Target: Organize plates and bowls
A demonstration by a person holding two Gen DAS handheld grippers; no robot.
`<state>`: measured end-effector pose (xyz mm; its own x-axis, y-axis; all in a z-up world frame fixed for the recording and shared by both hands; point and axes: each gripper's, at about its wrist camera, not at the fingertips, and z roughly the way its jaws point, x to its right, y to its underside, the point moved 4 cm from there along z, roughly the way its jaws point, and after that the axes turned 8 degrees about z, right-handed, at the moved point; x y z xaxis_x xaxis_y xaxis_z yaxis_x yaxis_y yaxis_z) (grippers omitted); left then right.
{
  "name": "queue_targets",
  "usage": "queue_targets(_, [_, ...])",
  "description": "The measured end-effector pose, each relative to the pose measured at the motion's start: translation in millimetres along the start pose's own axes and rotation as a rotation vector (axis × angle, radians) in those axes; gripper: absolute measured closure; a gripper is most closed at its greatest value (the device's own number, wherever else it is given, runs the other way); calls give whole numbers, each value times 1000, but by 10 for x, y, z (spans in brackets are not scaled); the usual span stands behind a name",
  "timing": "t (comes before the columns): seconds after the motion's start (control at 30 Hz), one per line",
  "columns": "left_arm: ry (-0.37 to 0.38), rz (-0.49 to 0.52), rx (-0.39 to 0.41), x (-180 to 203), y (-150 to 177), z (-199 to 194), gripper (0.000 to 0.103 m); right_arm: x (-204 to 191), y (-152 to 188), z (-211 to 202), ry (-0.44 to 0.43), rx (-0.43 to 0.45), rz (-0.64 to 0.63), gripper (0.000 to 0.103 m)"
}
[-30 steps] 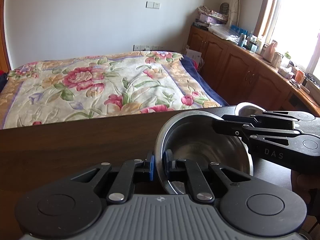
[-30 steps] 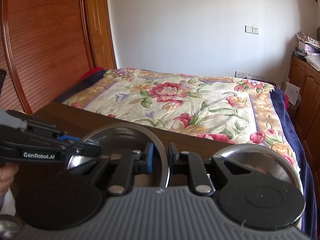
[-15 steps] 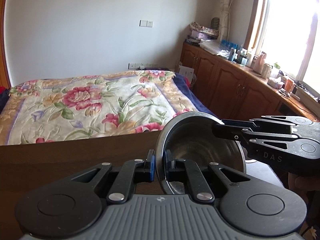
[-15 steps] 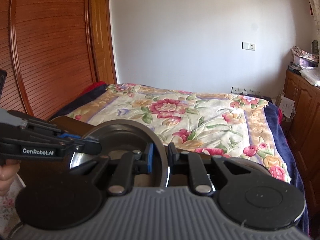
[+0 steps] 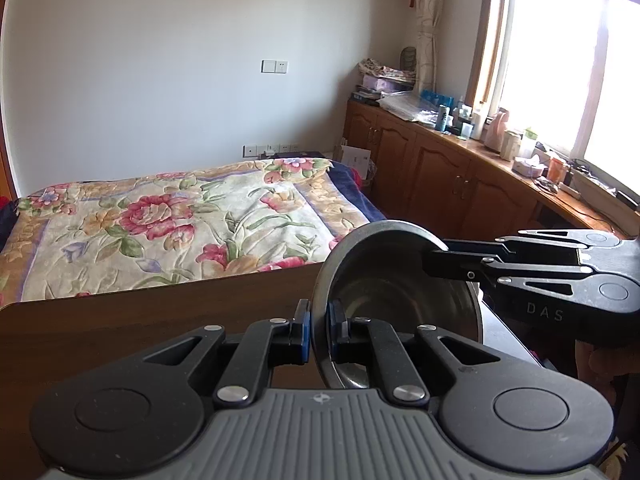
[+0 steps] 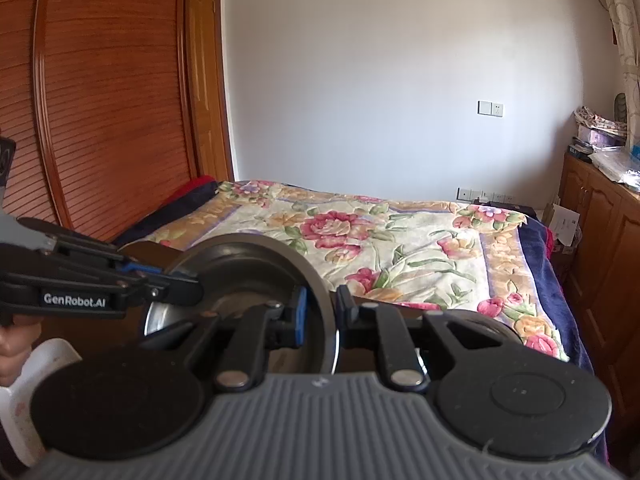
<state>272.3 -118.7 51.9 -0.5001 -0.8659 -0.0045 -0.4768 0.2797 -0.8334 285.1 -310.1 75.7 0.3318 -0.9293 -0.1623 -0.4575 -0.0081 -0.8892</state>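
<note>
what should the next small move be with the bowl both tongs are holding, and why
Probably lower the steel bowl level toward the dark wooden surface. The left tongs and right tongs each pinch the rim on opposite sides, and the bowl looks lifted and tilted, so both should descend together to avoid twisting it.

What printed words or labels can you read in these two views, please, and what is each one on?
"DAS": on the side of the right gripper, in the left wrist view.
"GenRobot.AI": on the side of the left gripper, in the right wrist view.
Labels on the bottles and boxes along the windowsill counter: too small to read.
</note>
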Motion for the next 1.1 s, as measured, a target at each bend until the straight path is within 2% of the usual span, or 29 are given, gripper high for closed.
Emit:
queue_targets(0.67, [54,-28,-10,223,533,-456,94,-256,378,-418,7,-27,-35,86])
queue_targets(1.1, [76,-39,-42,308,812,-510,94,-323,593,-497,14,-62,-41,86])
